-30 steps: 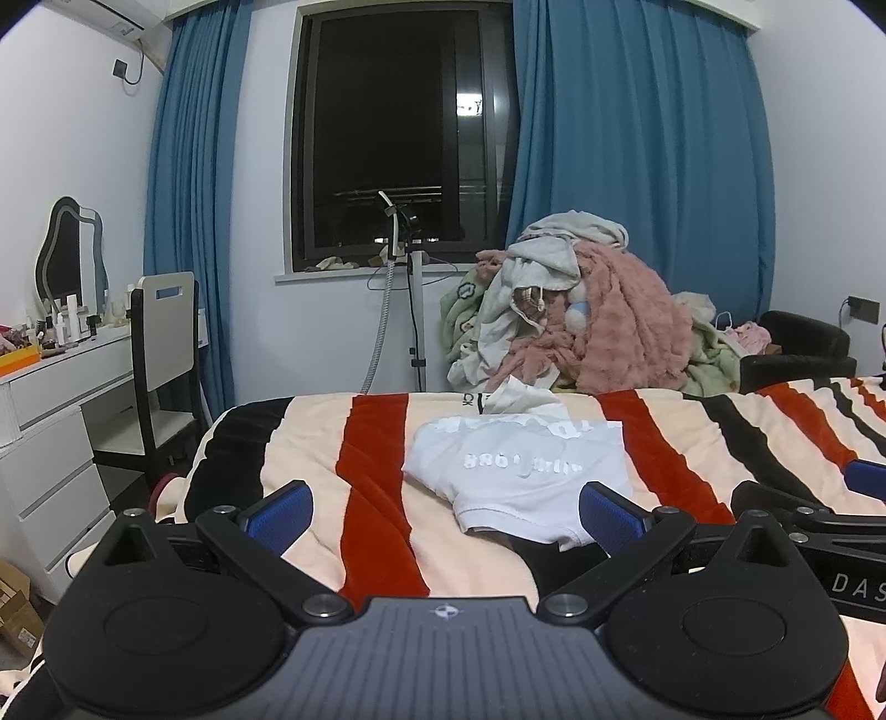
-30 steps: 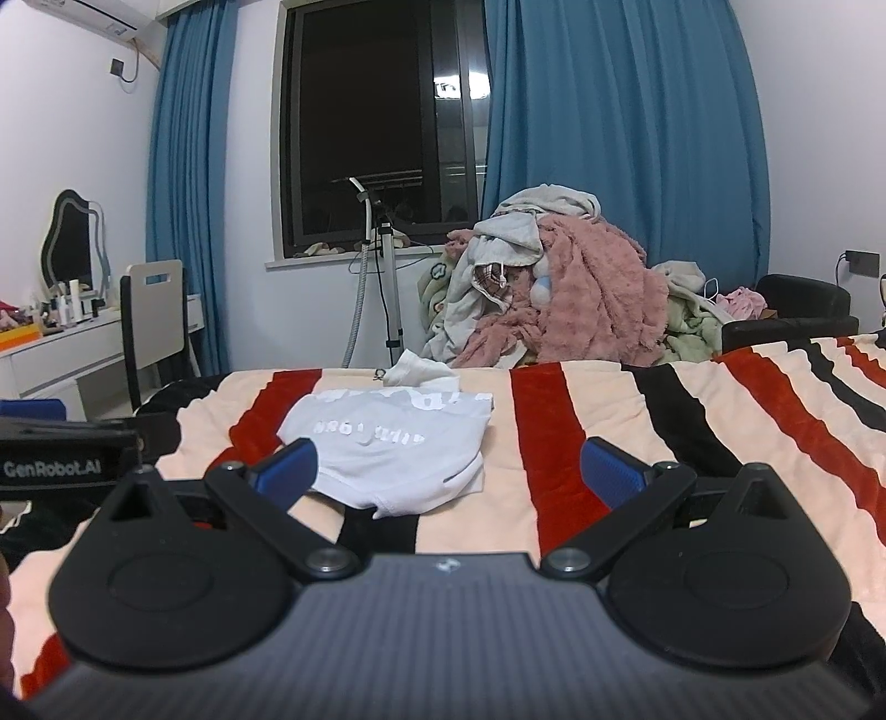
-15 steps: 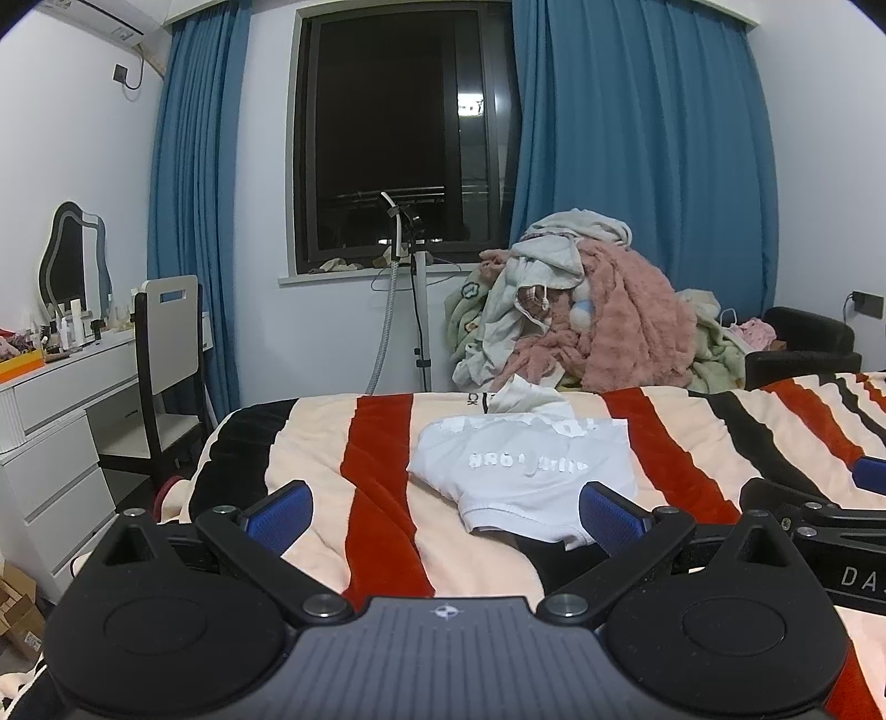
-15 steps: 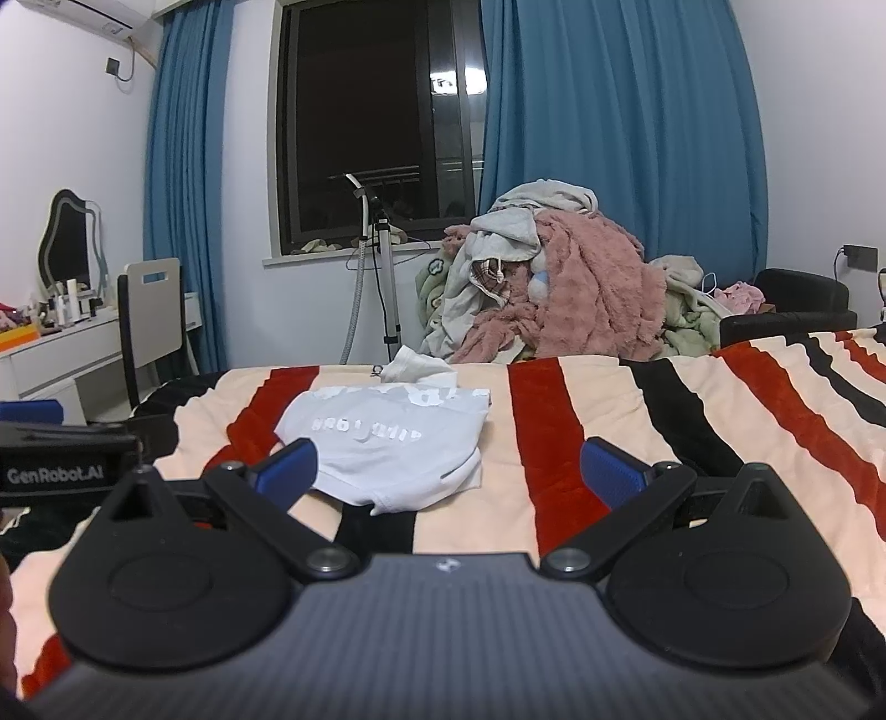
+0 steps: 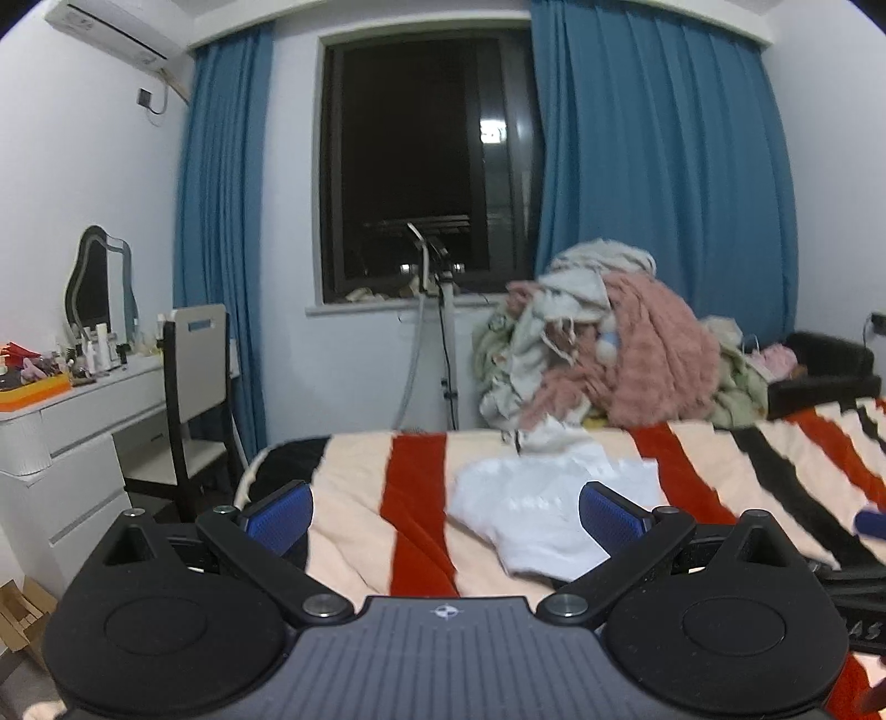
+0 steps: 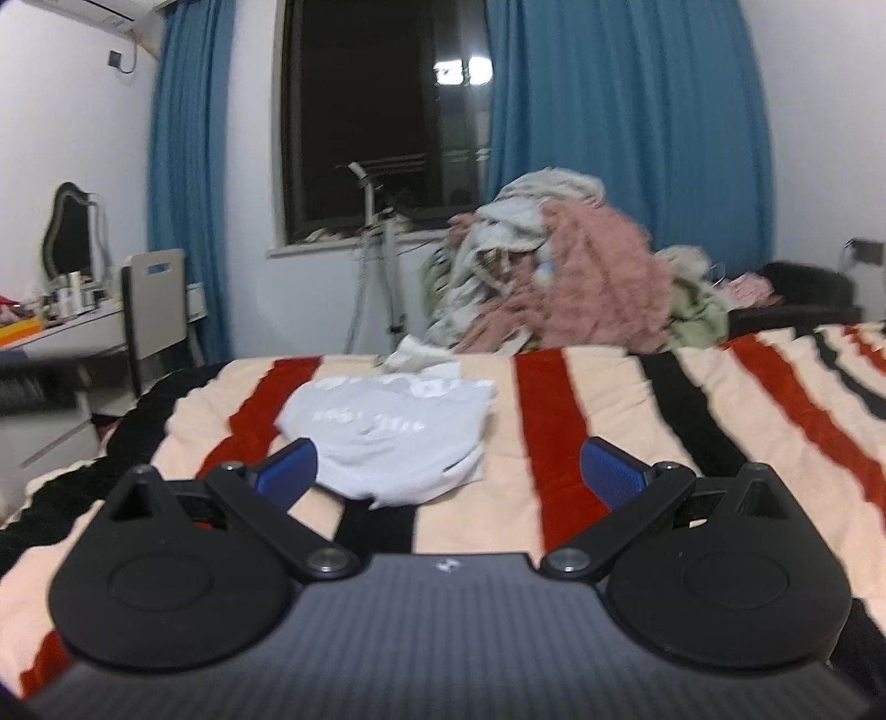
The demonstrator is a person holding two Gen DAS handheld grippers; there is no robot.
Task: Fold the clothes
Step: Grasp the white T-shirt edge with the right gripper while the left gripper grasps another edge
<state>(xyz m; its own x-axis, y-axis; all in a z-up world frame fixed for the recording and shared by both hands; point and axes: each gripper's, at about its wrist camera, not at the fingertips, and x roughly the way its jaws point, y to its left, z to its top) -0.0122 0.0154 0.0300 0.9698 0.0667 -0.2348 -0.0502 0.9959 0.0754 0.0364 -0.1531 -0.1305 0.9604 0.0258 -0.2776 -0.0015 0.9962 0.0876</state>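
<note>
Right wrist, white shirt [image 6: 396,437] on striped blanket [image 6: 637,421]

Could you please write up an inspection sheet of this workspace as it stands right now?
Surface: bed blanket with cream, red and black stripes, a little rumpled.
Job's things: white shirt lying folded on the blanket, printed letters on it too blurred to read.
Clutter: heap of clothes beyond the far edge of the bed; small items on the dresser.
Grippers: left gripper open and empty; right gripper open and empty; both short of the shirt.
Cables: a wire on the wall under the air conditioner.
Surroundings: dark window, blue curtains, chair, mirror, black armchair.
</note>
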